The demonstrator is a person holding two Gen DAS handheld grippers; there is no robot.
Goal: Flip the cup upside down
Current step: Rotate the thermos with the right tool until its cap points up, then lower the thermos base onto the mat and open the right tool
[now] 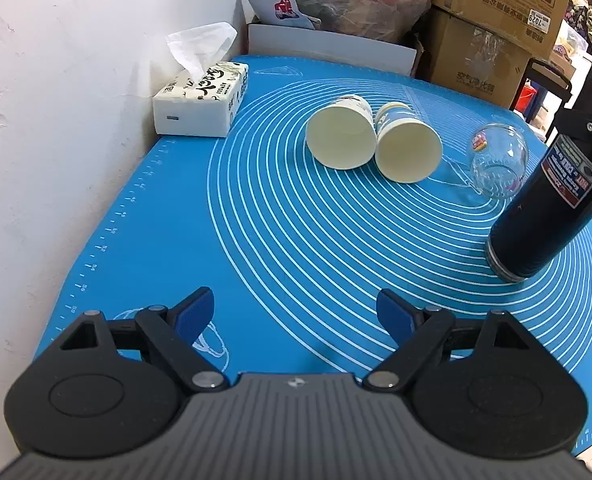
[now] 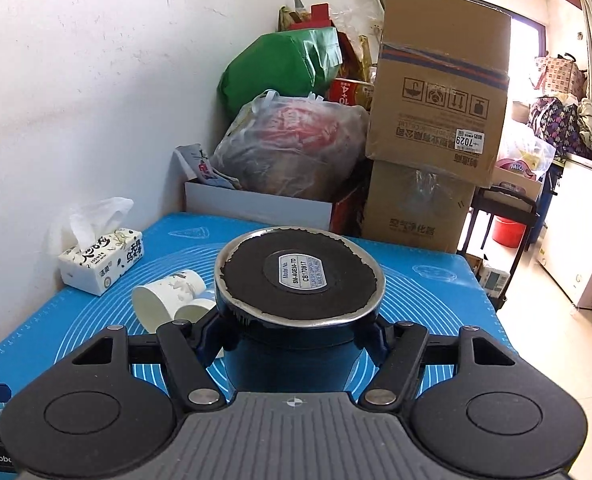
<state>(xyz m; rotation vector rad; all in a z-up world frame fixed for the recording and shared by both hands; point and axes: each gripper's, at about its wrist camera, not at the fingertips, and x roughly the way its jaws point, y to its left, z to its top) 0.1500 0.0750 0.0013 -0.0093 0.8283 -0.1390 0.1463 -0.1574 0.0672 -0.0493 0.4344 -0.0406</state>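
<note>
A dark blue steel tumbler [image 1: 543,208] stands tilted on the blue mat [image 1: 296,240] at the right, its steel rim touching the mat. My right gripper [image 2: 296,332] is shut on the tumbler [image 2: 296,276], whose labelled base faces the camera. Part of that gripper shows at the tumbler's upper end in the left wrist view [image 1: 591,124]. My left gripper [image 1: 296,316] is open and empty above the mat's near edge. Two paper cups [image 1: 341,132] [image 1: 405,142] and a clear glass [image 1: 497,160] lie on their sides.
A tissue box [image 1: 200,100] sits at the mat's far left by the white wall. Cardboard boxes [image 2: 439,112] and plastic bags [image 2: 292,140] are stacked behind the table. The paper cups [image 2: 164,296] lie left of the tumbler.
</note>
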